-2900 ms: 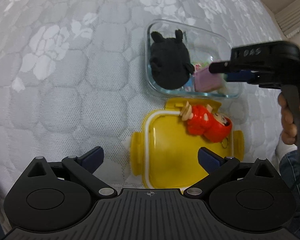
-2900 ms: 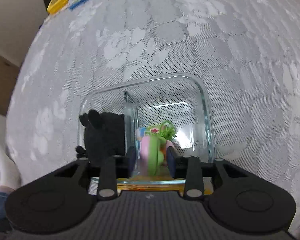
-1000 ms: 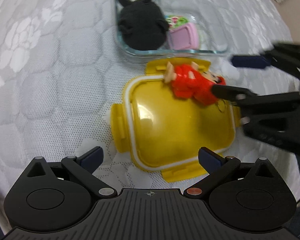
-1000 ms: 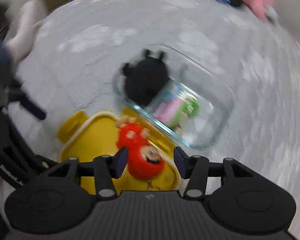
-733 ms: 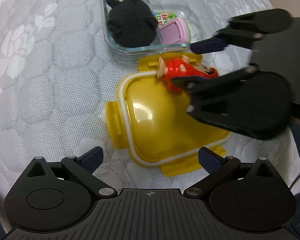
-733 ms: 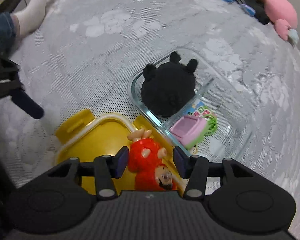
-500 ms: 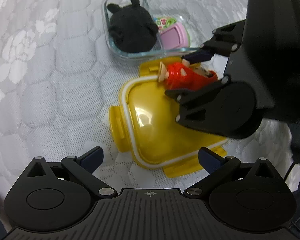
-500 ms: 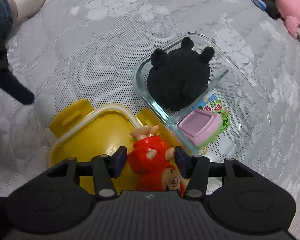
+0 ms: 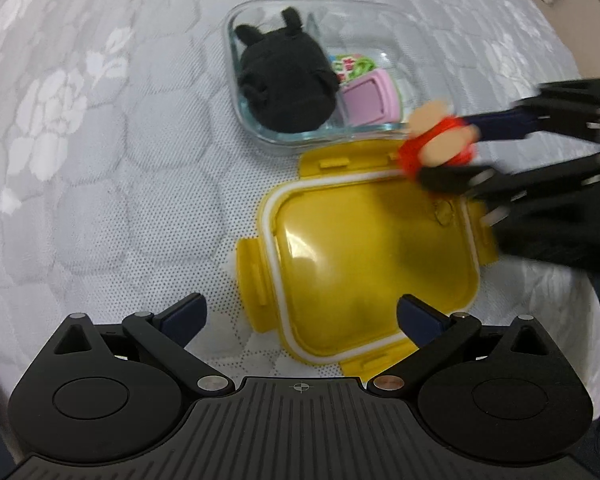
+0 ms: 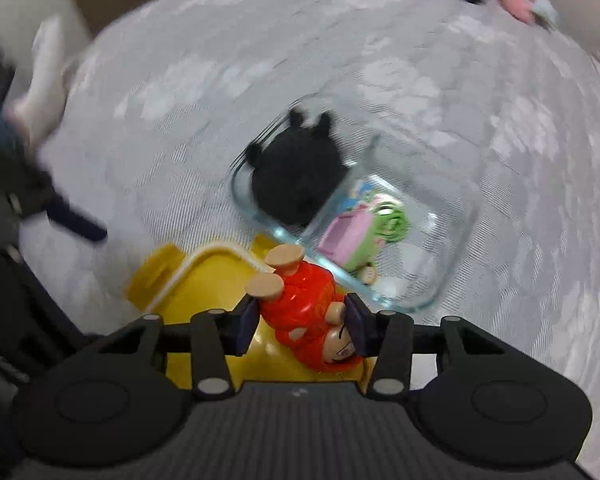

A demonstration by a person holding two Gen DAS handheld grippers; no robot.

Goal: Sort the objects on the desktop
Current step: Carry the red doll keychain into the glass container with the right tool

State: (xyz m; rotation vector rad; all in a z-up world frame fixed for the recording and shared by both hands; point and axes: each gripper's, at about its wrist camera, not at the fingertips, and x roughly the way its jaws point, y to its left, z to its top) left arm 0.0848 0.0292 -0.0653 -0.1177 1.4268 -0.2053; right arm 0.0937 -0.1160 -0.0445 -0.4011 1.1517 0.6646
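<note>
Bright even light, fisheye-bent edges, right wrist view motion-blurred, soft shadows

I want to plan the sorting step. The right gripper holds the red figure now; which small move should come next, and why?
Probably carry the red figure, clamped in the right gripper, forward over the glass container to its free right compartment; the black plush fills the left one.

White floral quilted bedspread, beige wall.

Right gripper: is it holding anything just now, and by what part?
Yes. The right gripper is shut on the red figurine, clamped across its torso, feet pointing away. The left gripper is open, holding nothing.
</note>
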